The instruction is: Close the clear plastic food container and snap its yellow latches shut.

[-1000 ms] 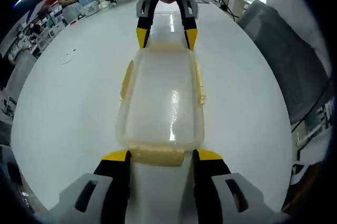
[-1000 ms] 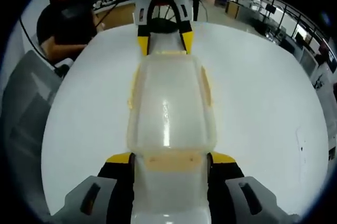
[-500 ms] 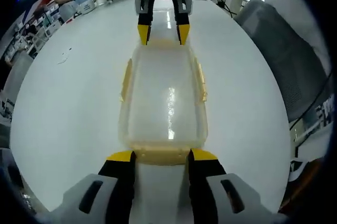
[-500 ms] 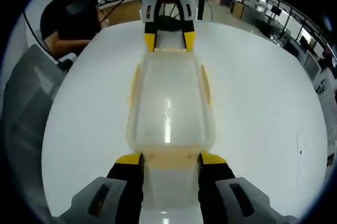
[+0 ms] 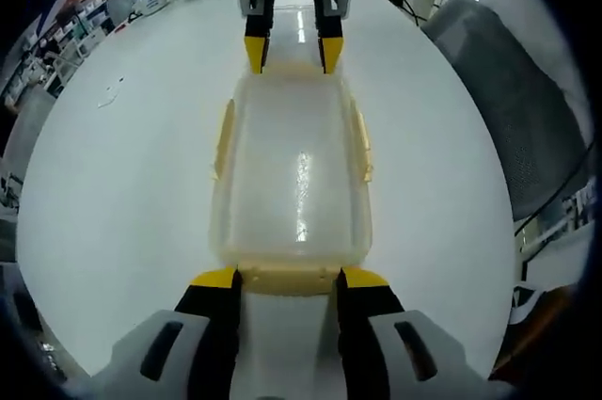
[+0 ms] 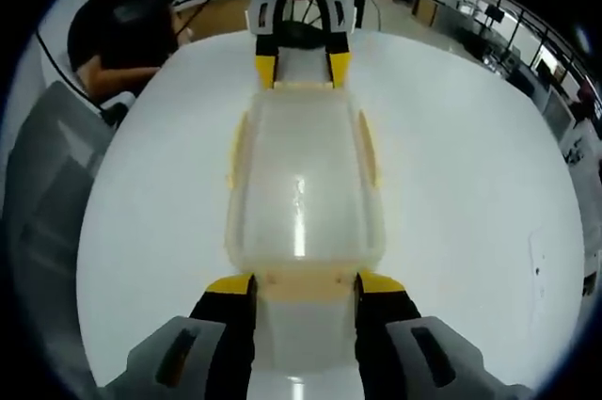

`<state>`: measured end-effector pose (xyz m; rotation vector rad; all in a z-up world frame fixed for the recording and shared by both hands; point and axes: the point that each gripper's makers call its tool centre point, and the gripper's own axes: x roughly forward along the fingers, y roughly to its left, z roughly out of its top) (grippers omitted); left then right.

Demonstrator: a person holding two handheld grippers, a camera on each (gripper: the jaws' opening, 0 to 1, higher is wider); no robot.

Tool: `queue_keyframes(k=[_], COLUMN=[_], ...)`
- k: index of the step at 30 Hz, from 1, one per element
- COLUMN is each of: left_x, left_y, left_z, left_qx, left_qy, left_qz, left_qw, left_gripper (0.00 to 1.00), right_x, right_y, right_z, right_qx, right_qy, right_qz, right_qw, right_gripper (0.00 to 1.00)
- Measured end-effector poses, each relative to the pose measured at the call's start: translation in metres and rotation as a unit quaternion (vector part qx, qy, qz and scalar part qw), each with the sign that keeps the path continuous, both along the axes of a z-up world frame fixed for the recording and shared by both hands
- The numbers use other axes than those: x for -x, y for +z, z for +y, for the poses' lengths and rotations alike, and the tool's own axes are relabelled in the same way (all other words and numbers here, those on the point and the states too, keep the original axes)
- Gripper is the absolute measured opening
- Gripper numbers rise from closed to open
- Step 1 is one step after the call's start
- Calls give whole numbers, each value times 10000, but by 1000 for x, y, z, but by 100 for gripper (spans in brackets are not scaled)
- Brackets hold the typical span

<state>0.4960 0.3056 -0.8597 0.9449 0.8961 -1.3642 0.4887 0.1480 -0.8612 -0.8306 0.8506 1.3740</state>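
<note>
While the white desk [image 5: 122, 184] spreads round and wide under everything, the clear plastic food container [image 5: 292, 174] lies on it near the middle, lid on, its long axis running straight from one gripper to the other. In the left gripper view the left gripper [image 5: 287, 278] stands at the near short end, its yellow-tipped jaws set apart on either side of the yellow end latch [image 5: 287, 278], touching or just beside it; I cannot tell whether they press it. At the far short end the right gripper [image 5: 292, 54] faces back, jaws likewise spread at that end's latch. The right gripper view mirrors this: the right gripper [image 6: 305, 284] brackets its own latch [image 6: 303, 284], the container [image 6: 303, 179] points away toward the left gripper [image 6: 303, 71]. Yellow side latches [image 5: 358, 146] lie flat along both long edges. A grey chair [image 5: 508, 108] stands beside the desk.
</note>
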Motion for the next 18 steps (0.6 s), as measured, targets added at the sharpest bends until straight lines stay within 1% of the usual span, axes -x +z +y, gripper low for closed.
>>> queue_keyframes(k=[5,7,9,11,12,14,18], left_x=[1,1,0,0,0,0,-1], left_y=[1,3,2,3,3,3,4], left_z=[0,0,0,0,0,-1,2], left_qx=[33,40,41,40,-11,-79,-151], left_qy=[8,-51,32,29,105,36,49], left_qz=[-17,-102,-87,-117,-103,-178,-209], left_qw=[10000,9999,9999,9999,9999,9998,9997], left_gripper=[40,40,40,40,40,39,40], right_x=[0,0,-1,-1,-1,0,0], right_y=[0,0,-1,0,0,1,1], right_z=[0,0,0,0,-1,0,1], right_qx=[59,85,99,85,81,96,116], right_qy=[-57,-64,-69,-72,-84,-58,-49], right_qz=[1,5,-15,-24,-30,-39,-115], right_qw=[10000,9999,9999,9999,9999,9999,9999], right_gripper=[40,40,40,40,40,40,40])
